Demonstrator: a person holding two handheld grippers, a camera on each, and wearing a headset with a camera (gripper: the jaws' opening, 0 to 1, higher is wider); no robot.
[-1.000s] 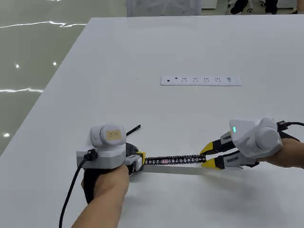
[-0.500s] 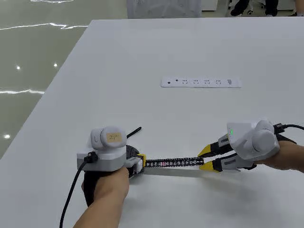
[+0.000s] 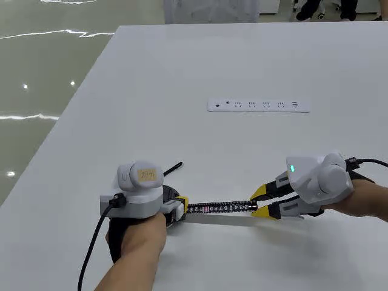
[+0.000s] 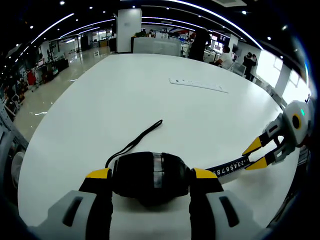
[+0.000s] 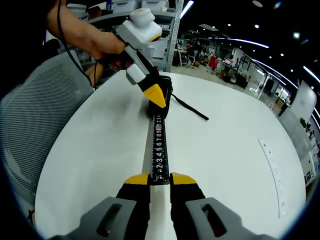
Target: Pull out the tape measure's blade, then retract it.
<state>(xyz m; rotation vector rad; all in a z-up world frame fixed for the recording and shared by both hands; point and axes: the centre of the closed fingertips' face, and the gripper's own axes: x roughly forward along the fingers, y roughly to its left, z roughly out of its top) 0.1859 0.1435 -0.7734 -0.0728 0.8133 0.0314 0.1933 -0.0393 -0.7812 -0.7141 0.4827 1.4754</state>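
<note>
Black blade (image 3: 221, 207) in right gripper (image 3: 258, 203)

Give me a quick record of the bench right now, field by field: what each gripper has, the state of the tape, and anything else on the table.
left gripper: jaws shut on either side of the black tape measure case, which sits on the table
right gripper: jaws shut on the blade's end
blade: pulled partway out, numbers facing up, running straight from case to right gripper
strap: black, trailing from the case across the table
power strip: white, farther back, apart from both grippers
table: white
</note>
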